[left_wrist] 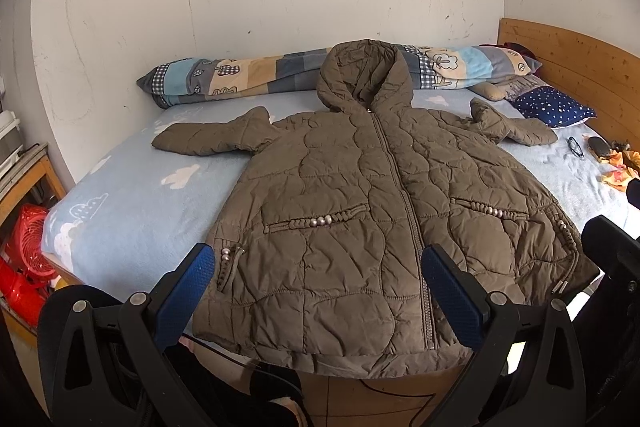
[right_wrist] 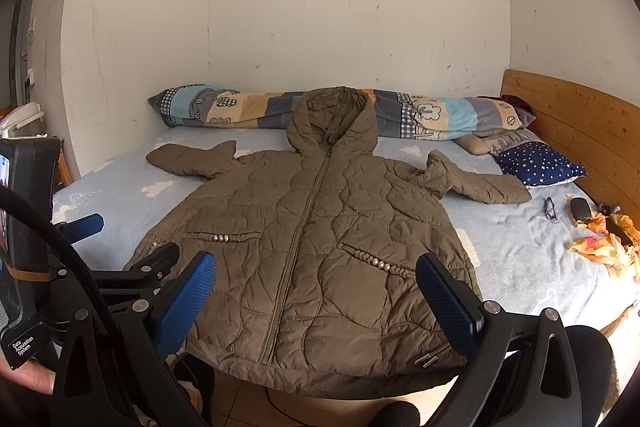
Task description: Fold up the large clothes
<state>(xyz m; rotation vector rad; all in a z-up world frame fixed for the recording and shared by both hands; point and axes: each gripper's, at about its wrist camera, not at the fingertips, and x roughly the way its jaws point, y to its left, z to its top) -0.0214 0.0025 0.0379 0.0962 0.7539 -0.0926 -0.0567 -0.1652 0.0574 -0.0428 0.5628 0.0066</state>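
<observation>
A brown quilted hooded coat lies face up and zipped on the bed, sleeves spread out to either side, its hem hanging a little over the bed's near edge. The hood rests against a rolled patchwork quilt that runs along the wall behind the coat. Off the coat's right sleeve sit a star-patterned navy pillow, a pair of glasses, a dark case and a crumpled orange cloth, with the wooden headboard beyond them. The left gripper hovers just short of the coat's hem, blue fingers spread wide with nothing between them. The right gripper hangs likewise before the hem, fingers parted and empty. Left of the coat, past the bed's edge, stands a red fan.
</observation>
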